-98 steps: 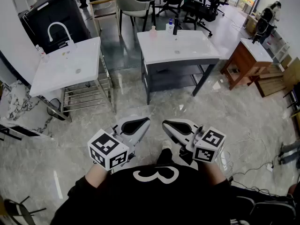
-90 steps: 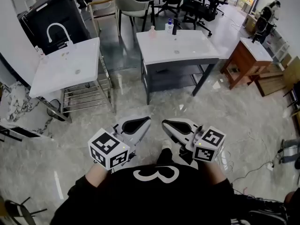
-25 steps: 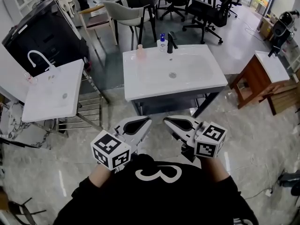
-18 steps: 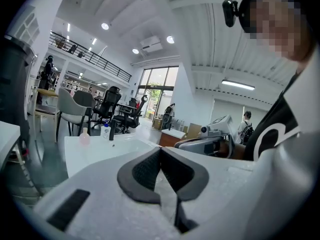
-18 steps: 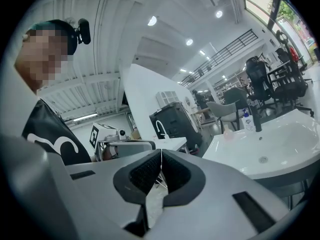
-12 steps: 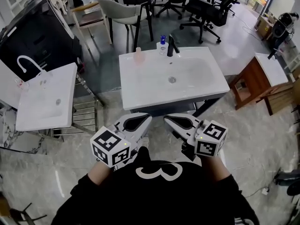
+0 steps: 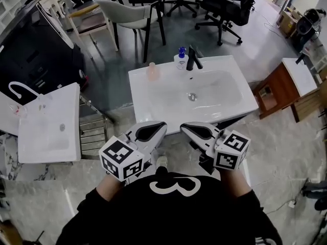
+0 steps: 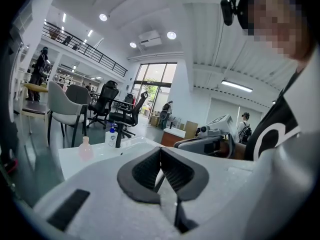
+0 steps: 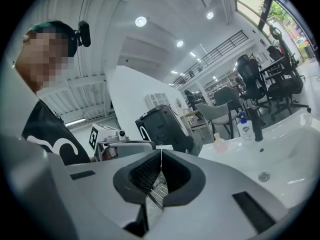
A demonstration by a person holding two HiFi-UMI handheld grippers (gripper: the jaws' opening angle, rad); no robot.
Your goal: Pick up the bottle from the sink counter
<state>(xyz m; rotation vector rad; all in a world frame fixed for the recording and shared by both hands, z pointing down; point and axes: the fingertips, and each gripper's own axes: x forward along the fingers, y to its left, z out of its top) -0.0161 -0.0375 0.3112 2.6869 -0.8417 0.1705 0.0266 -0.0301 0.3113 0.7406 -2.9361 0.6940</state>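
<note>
A small pink bottle [image 7: 152, 71] stands on the back left rim of the white sink counter [image 7: 153, 103]. A white pump bottle with a blue top [image 7: 180, 59] stands next to the black faucet [image 7: 192, 59]. The left gripper view also shows the pink bottle [image 8: 85, 148] and the pump bottle [image 8: 112, 136]; so does the right gripper view, pink bottle [image 9: 218, 143] and pump bottle [image 9: 245, 128]. My left gripper [image 7: 162, 126] and right gripper [image 7: 183, 128] hover side by side before the counter's front edge. Both are shut and hold nothing.
A second white sink [image 7: 48, 124] with a chrome faucet stands at the left, a black cabinet [image 7: 36, 45] behind it. A grey chair [image 7: 133, 9] and office chairs stand beyond the counter. A wooden cabinet [image 7: 278, 88] is at the right.
The sink counter has come closer and now lies just ahead of both grippers. The grippers keep the same pose in front of the body, both shut.
</note>
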